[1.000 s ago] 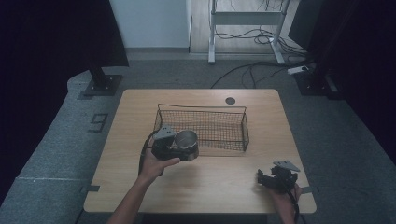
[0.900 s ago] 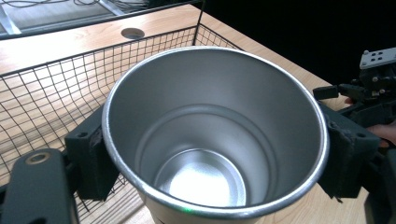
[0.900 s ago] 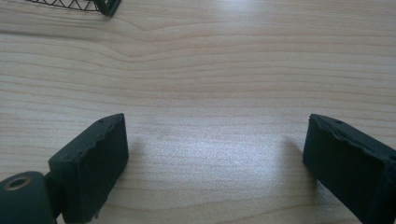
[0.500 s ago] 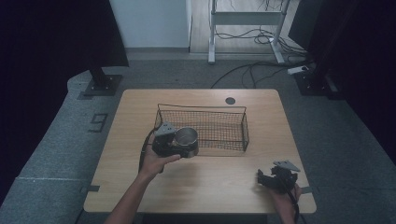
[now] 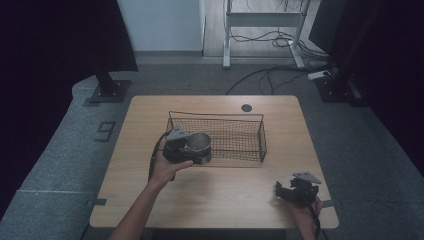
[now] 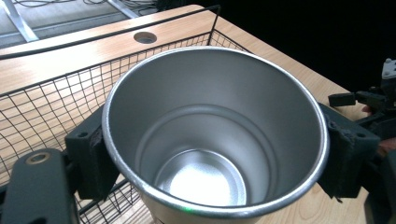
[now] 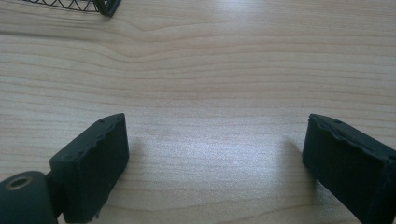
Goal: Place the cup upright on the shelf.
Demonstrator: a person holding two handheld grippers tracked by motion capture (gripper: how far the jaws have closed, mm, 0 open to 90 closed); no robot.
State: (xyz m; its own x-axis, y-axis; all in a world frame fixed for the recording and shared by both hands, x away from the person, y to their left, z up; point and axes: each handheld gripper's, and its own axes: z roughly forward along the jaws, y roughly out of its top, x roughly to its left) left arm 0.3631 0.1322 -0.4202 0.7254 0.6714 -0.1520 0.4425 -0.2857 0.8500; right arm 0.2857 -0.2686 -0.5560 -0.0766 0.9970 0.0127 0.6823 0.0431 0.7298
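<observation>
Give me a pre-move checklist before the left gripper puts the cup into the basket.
1. Grip on cup: ok. The left gripper has a jaw on each side of the metal cup, just below its rim.
2. Cup contents: ok. Its inside looks empty, so nothing should spill.
3. Cup position: not ok yet. In the high view the cup sits at the near left edge of the wire basket, apparently not past the rim.
4. Basket space: ok. Its mesh floor looks bare.
5. Right gripper out of the way: ok. It is open, near the table's front right corner.
6. Clearance under the cup: cannot tell.
</observation>
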